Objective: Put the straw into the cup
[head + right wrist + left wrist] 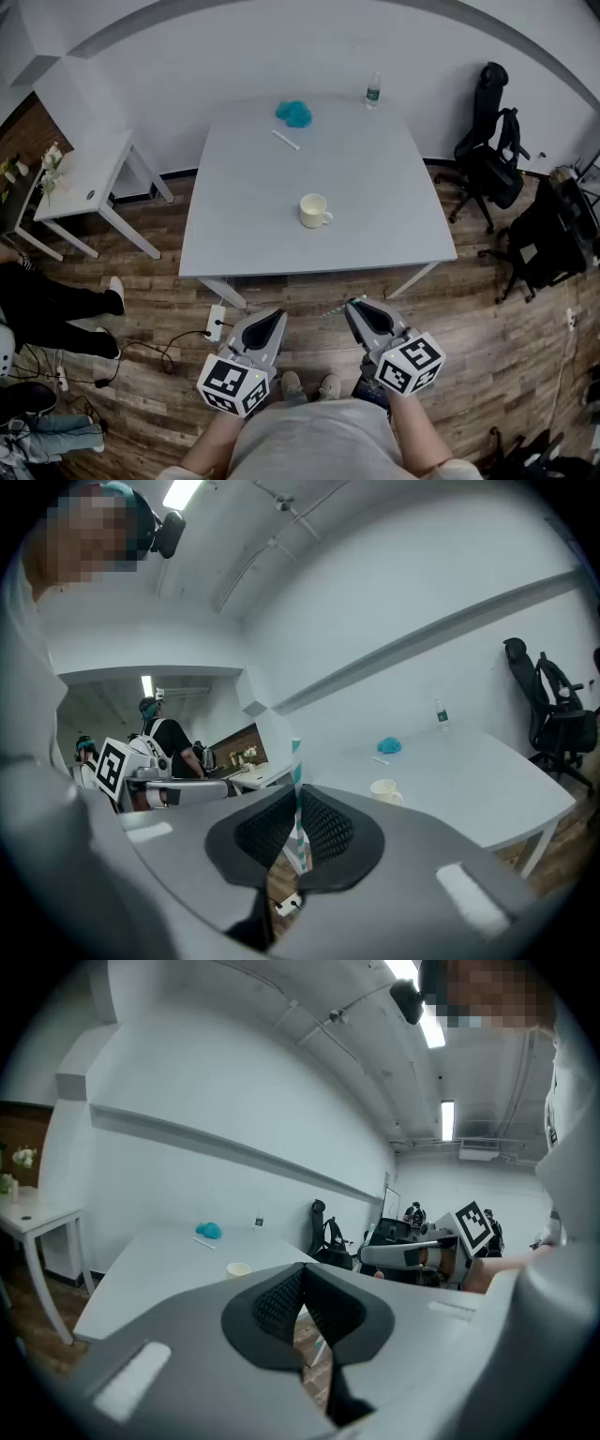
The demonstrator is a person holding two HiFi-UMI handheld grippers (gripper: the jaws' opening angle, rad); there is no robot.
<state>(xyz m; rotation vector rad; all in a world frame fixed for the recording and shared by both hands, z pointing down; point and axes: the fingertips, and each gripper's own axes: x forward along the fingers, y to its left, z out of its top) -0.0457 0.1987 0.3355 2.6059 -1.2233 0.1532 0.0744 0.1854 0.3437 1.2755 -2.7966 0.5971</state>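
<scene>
Left tongs (pixel 270 322) hang shut and empty, well short of the cup (pixel 313 210) on the table (pixel 375 187). Right tongs (pixel 362 310) clamp the striped straw (pixel 297 780), equally far from the cup. So the straw's in hand, but the carry and the drop-in are yet to do.

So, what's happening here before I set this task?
A person faces a grey table, a gripper in each hand. The right gripper has its jaws shut on a teal-striped straw, held upright. The left gripper is shut and empty. The cup sits on the table, away from both grippers, no straw in it yet.
</scene>
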